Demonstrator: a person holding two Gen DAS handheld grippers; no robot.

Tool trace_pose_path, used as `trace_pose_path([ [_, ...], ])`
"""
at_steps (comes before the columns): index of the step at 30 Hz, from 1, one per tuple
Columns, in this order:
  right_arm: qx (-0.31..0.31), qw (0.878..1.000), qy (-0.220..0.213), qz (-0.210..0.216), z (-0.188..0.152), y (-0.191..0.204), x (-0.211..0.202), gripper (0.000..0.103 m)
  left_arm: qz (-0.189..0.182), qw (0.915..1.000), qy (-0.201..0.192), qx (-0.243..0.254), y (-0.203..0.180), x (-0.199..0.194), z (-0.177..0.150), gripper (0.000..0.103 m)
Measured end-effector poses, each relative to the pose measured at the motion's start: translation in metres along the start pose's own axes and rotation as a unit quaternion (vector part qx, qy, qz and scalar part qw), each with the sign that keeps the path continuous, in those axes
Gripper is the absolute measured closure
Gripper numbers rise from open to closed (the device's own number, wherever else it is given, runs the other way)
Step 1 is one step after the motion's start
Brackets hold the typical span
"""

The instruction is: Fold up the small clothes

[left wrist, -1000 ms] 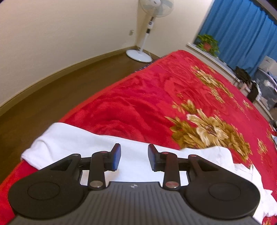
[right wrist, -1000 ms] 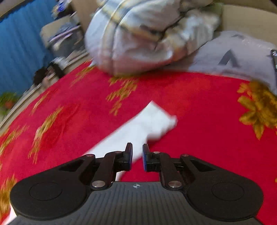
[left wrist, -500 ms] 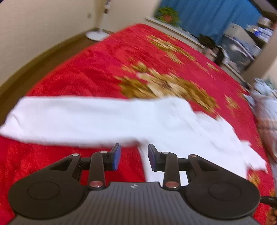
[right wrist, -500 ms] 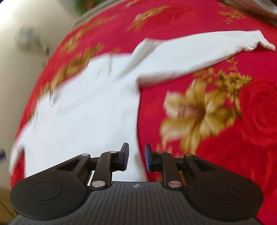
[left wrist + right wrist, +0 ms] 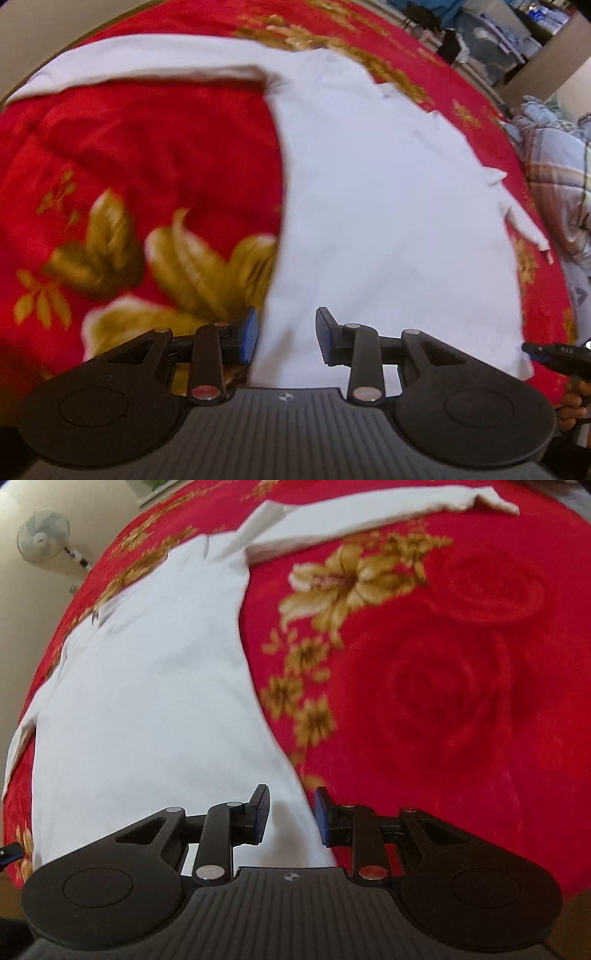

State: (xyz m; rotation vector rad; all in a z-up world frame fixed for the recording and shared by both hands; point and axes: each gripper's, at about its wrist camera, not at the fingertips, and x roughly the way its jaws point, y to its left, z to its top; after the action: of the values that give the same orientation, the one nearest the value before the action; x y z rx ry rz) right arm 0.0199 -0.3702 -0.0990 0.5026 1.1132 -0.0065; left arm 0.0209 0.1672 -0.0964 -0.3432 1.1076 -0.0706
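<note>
On the red floral plush blanket (image 5: 155, 155): one white long-sleeved cotton shirt (image 5: 388, 206), spread flat, sleeves outstretched. Left gripper (image 5: 284, 334) and right gripper (image 5: 290, 814): fingers parted, empty, one at each bottom corner of the hem. Risk: pinching blanket pile with the hem, dragging both. Hem edge hidden behind gripper bodies; frames motion-blurred.
</note>
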Motion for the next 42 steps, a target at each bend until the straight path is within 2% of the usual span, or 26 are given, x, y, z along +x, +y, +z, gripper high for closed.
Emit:
trace_pose_path([
  [2,0.003,1.0,0.014,-0.004,-0.011,-0.006,0.002,0.075,0.006,0.9997,0.008,-0.023,0.012,0.001,-0.01,0.065],
  [5,0.003,1.0,0.014,0.0,-0.021,-0.007,-0.003,0.078,-0.01,0.9975,0.036,-0.059,0.023,0.006,-0.02,0.065],
  [6,0.001,1.0,0.012,0.002,-0.024,-0.006,-0.006,0.093,-0.014,0.9968,0.046,-0.064,0.024,0.009,-0.02,0.066],
  [7,0.001,1.0,0.011,0.005,-0.026,-0.005,-0.008,0.096,-0.015,0.9964,0.051,-0.066,0.024,0.011,-0.022,0.069],
  [8,0.006,1.0,0.007,0.011,-0.028,-0.005,-0.012,0.097,-0.015,0.9966,0.051,-0.064,0.023,0.011,-0.023,0.078],
  [9,0.013,1.0,-0.003,0.017,-0.028,-0.005,-0.017,0.097,-0.019,0.997,0.049,-0.056,0.021,0.009,-0.025,0.099],
  [13,0.062,0.992,-0.086,0.069,-0.023,-0.017,-0.061,0.098,-0.048,0.9988,-0.01,-0.01,0.01,-0.019,-0.026,0.099],
  [15,0.08,0.989,-0.1,0.073,-0.026,-0.023,-0.073,0.098,-0.04,0.9991,-0.012,0.003,0.009,-0.024,-0.031,0.099],
  [17,0.088,0.991,-0.083,0.053,-0.03,-0.028,-0.066,0.097,-0.013,0.9999,0.007,0.006,0.012,-0.016,-0.036,0.099],
  [19,0.094,0.995,-0.04,0.019,-0.035,-0.029,-0.044,0.097,0.016,0.9996,0.02,0.01,0.012,-0.01,-0.037,0.098],
  [21,0.067,0.997,-0.013,-0.021,-0.037,-0.022,-0.03,0.093,0.047,0.9979,0.001,0.044,0.004,-0.013,-0.038,0.096],
  [23,0.026,0.997,-0.045,-0.065,-0.037,-0.01,-0.034,0.09,0.03,0.9968,-0.026,0.069,-0.006,-0.022,-0.039,0.087],
  [25,-0.022,0.993,-0.095,-0.074,-0.036,0.005,-0.045,0.09,0.003,0.9952,-0.044,0.088,-0.015,-0.027,-0.038,0.084],
  [27,-0.05,0.989,-0.131,-0.041,-0.035,0.017,-0.054,0.087,-0.016,0.9947,-0.035,0.096,-0.024,-0.019,-0.039,0.081],
  [28,-0.057,0.989,-0.133,-0.021,-0.034,0.021,-0.053,0.085,-0.018,0.9955,-0.014,0.093,-0.024,-0.01,-0.038,0.072],
  [30,-0.058,0.994,-0.092,0.009,-0.033,0.026,-0.038,0.076,0.004,0.9952,0.045,0.087,-0.023,0.014,-0.038,0.067],
  [31,-0.054,0.997,-0.051,0.0,-0.033,0.025,-0.023,0.075,0.01,0.9944,0.061,0.086,-0.022,0.022,-0.039,0.067],
  [33,-0.047,0.998,0.013,-0.043,-0.037,0.019,0.003,0.077,0.006,0.9953,0.042,0.087,-0.025,0.017,-0.036,0.067],
  [35,-0.047,0.998,-0.009,-0.037,-0.033,0.025,-0.003,0.076,-0.01,0.9961,-0.005,0.087,-0.027,0.003,-0.028,0.065],
  [38,-0.073,0.994,-0.075,-0.018,-0.029,0.037,-0.023,0.075,-0.008,0.9939,-0.075,0.08,-0.029,-0.017,-0.019,0.058],
  [42,-0.085,0.989,-0.123,-0.003,-0.022,0.05,-0.029,0.075,0.023,0.9805,-0.173,0.091,-0.044,-0.041,-0.002,0.056],
])
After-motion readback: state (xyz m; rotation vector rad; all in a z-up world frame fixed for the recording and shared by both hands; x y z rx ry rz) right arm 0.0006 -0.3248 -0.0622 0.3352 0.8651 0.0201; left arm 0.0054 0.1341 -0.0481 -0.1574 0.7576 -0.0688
